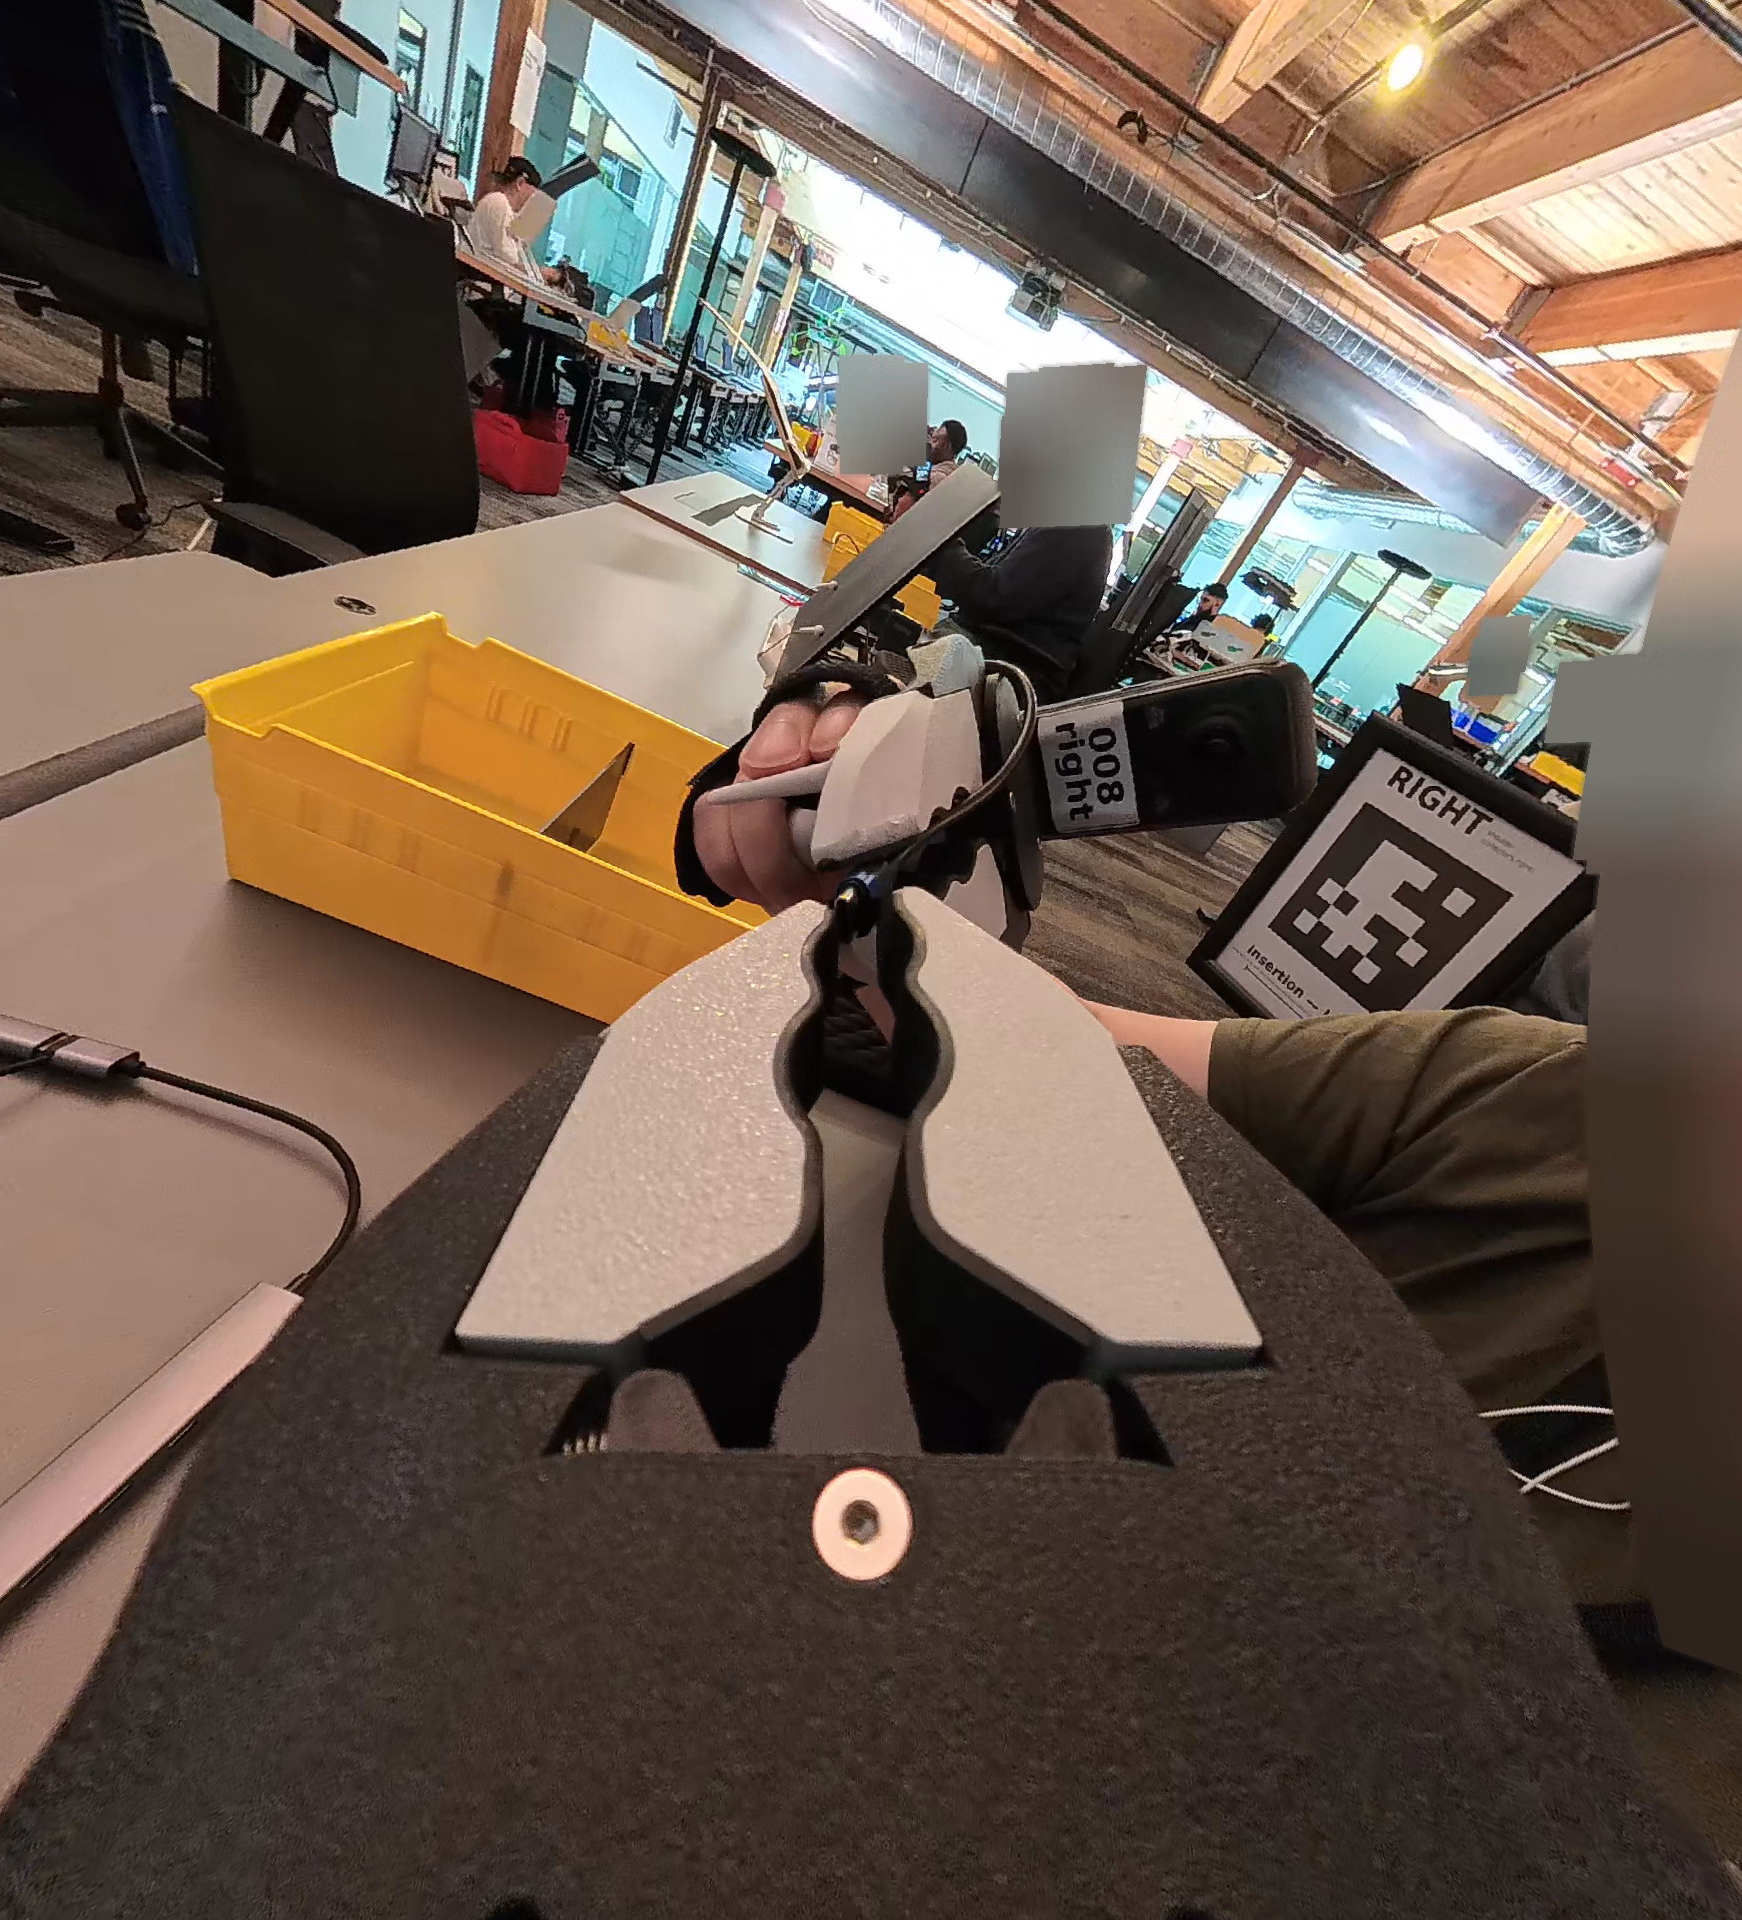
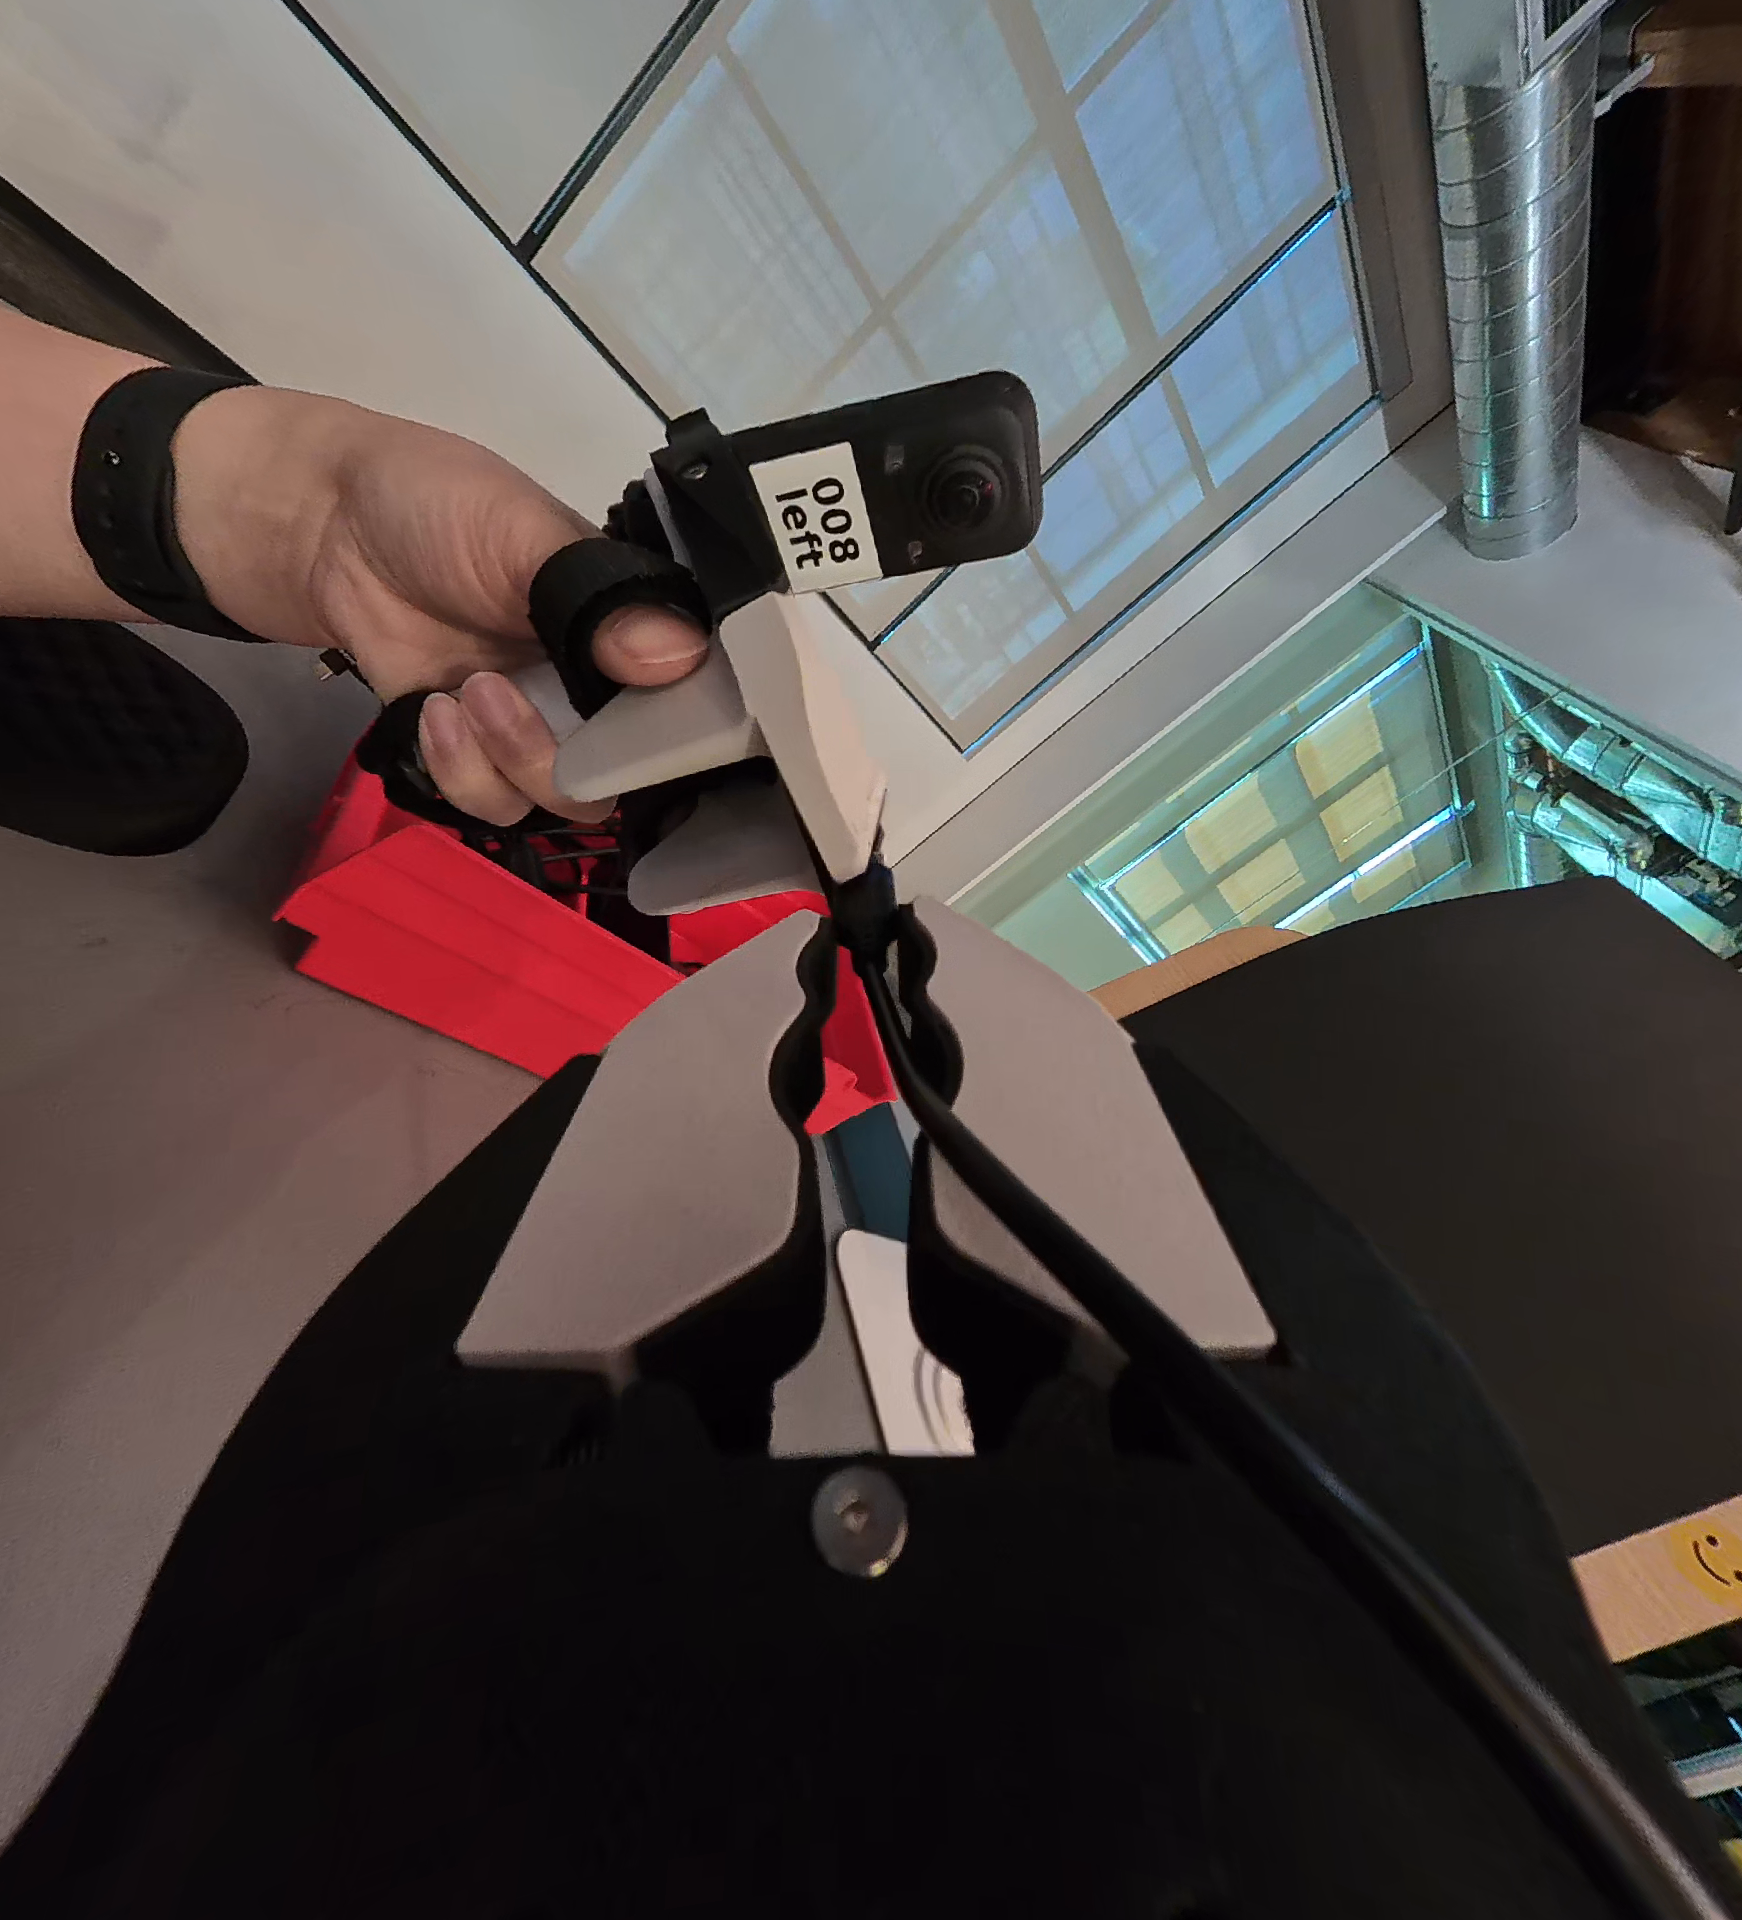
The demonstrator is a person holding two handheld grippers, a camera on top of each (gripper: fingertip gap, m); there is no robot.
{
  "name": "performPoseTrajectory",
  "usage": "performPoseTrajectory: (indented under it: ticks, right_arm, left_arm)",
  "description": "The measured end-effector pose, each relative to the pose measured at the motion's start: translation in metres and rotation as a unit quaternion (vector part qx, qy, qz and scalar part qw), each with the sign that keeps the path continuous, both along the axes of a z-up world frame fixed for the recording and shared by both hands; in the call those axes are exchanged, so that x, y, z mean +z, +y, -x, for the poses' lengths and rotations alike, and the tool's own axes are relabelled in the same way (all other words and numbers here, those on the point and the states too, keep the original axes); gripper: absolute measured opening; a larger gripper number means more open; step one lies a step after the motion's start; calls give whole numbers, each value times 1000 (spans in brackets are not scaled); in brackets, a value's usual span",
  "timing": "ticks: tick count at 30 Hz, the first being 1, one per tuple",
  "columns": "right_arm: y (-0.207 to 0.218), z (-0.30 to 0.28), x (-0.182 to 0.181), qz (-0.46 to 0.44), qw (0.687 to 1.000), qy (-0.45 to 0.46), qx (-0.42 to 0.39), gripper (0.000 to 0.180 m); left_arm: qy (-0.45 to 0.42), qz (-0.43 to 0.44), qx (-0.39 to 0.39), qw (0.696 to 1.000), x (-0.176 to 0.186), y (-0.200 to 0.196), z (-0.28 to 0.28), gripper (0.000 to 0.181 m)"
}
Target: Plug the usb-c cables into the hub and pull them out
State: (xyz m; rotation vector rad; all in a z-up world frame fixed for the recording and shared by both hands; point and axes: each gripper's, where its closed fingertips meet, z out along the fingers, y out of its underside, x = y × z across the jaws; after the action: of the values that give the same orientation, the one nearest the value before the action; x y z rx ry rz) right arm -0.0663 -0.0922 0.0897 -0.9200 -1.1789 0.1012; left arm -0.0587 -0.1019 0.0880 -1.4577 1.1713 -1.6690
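Both grippers, left (image 1: 862,920) and right (image 2: 862,925), are pinching one black cable (image 2: 872,899) above the table edge. Two bins, yellow (image 1: 451,821) and red (image 2: 451,961), are lying near; the hub (image 1: 67,1475) is resting well apart.

Hub (image 1: 67,1475) cut off at lower-left frame edge. Cable (image 2: 1210,1382) exits lower right. Plug tip (image 1: 854,896) hidden btwn my fingertips.

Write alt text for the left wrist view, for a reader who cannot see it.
The left gripper and the right gripper meet tip to tip above a grey table, both closed around a black cable end. A yellow bin sits behind, and a grey hub with its own cord lies unheld at the left.
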Motion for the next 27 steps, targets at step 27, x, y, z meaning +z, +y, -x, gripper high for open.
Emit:
performPoseTrajectory:
  ticks: [27]
  right_arm:
    - [0,0,1,-16,1000,8,-9,12]
  left_arm:
    - [-2,12,-2,1000,-1,5,-2,6]
